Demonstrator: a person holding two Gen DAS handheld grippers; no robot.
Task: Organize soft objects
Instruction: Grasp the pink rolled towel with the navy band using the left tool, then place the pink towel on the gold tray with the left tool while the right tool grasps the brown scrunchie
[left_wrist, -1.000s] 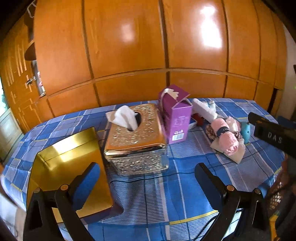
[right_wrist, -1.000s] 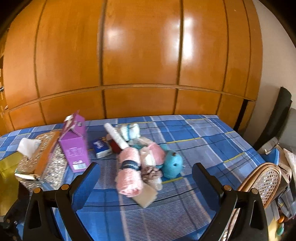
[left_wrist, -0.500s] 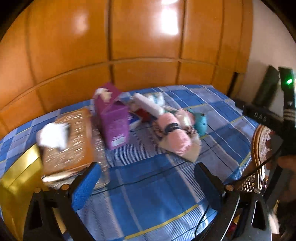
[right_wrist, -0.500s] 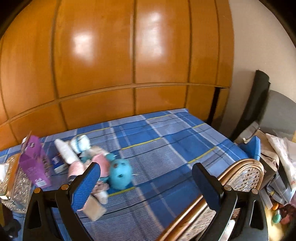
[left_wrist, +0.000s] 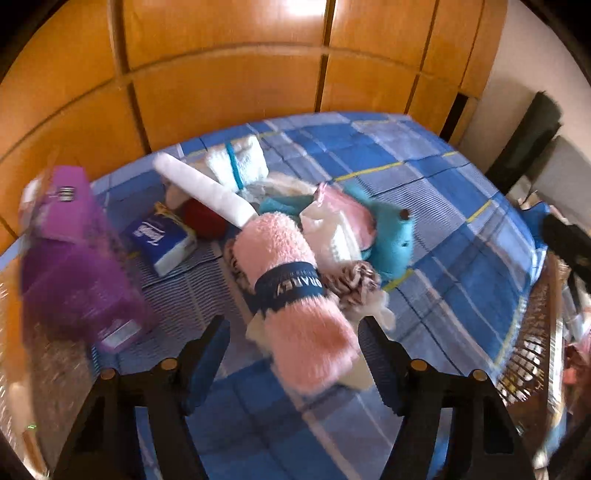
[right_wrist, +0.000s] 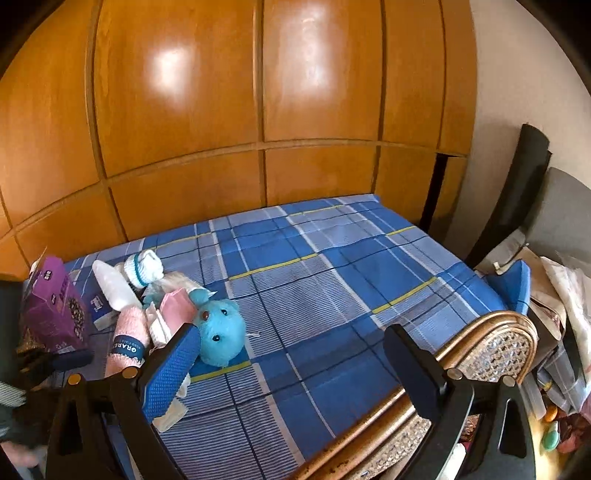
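- Left gripper (left_wrist: 293, 343) has swung off the gold tissue box and gold tray it faced a second ago; it now points down at the pile of soft things on the counter (left_wrist: 424, 173).
- Its jaws have just been closing from full spread to about half. The near end of the pink towel roll (left_wrist: 295, 291) sits between the fingers (left_wrist: 207, 354), but a gap shows on both sides, so no pinch.
- Pink towel roll: fluffy, cylinder-shaped, with a dark blue printed band around the middle. It lies on a flat cream piece that pokes out under it.
- Just beside the roll: a teal plush toy (left_wrist: 391, 236), fuzzy and rounded with bead eyes; a brown-and-white ruffled scrunchie (left_wrist: 356, 284) touching the roll; a pink-and-white folded cloth (left_wrist: 340, 225).
- Behind: a smooth white roll (left_wrist: 207, 190) lying diagonally, and a white ribbed bundle with a teal tie (left_wrist: 236, 164).
- A purple carton (left_wrist: 74, 266) stands at left, blurred. A blue-and-white tissue pack (left_wrist: 162, 240) lies flat between the carton and the pile.
- Right gripper (right_wrist: 291, 365) has panned right since a second ago: the pile has moved from centre to the left edge of its view, and a cane chair back (right_wrist: 491, 343) now shows.
- Right fingers are spread wide over bare blue plaid cloth, with nothing between them.
- Glossy orange wood panels (right_wrist: 295, 92) stand behind the counter.
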